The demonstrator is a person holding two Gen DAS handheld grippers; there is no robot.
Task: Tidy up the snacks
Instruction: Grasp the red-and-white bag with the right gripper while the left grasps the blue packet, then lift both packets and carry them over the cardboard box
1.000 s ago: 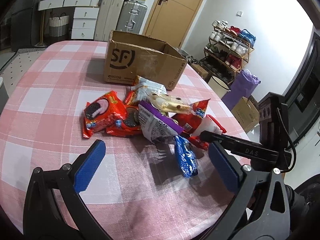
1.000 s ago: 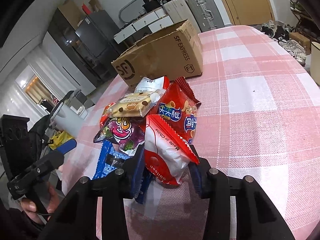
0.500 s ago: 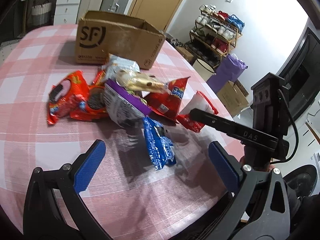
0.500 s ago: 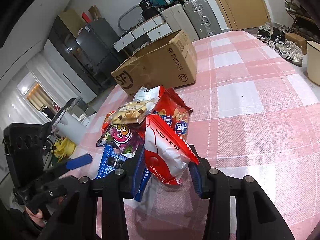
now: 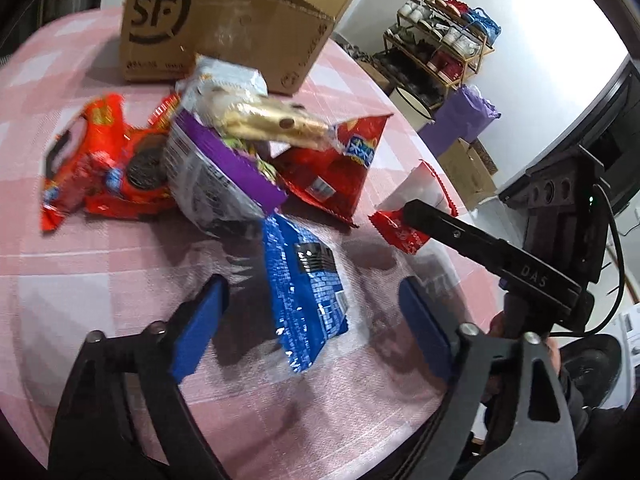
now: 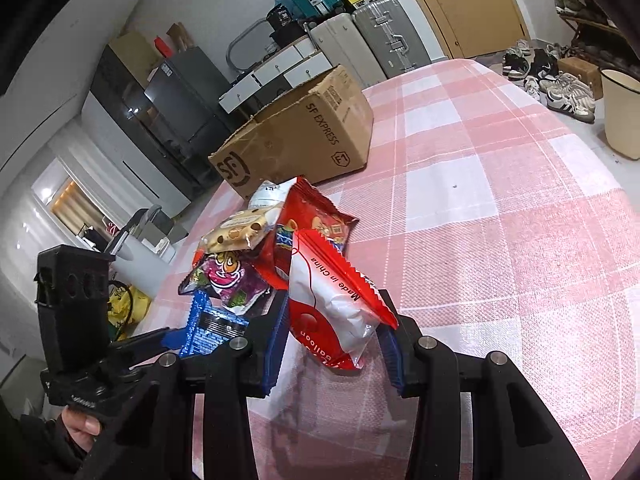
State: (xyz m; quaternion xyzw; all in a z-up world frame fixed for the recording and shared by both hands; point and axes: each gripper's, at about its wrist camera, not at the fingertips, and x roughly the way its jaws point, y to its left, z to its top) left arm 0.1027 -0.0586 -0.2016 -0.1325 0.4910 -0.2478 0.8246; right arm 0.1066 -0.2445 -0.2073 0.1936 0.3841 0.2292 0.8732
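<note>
Snack pile sorted beside SF box (image 6: 296, 136).
Red-white packet (image 6: 336, 312) is clamped by right gripper (image 6: 334, 344); left gripper (image 5: 316, 320) is held apart over blue packet (image 5: 304, 288), in front of box.

Left wrist cam looks down close over the snack pile (image 5: 240, 152) toward the box (image 5: 224, 28); right wrist cam faces it from the opposite side (both share pile, box, tablecloth (image 6: 500, 240)).
</note>
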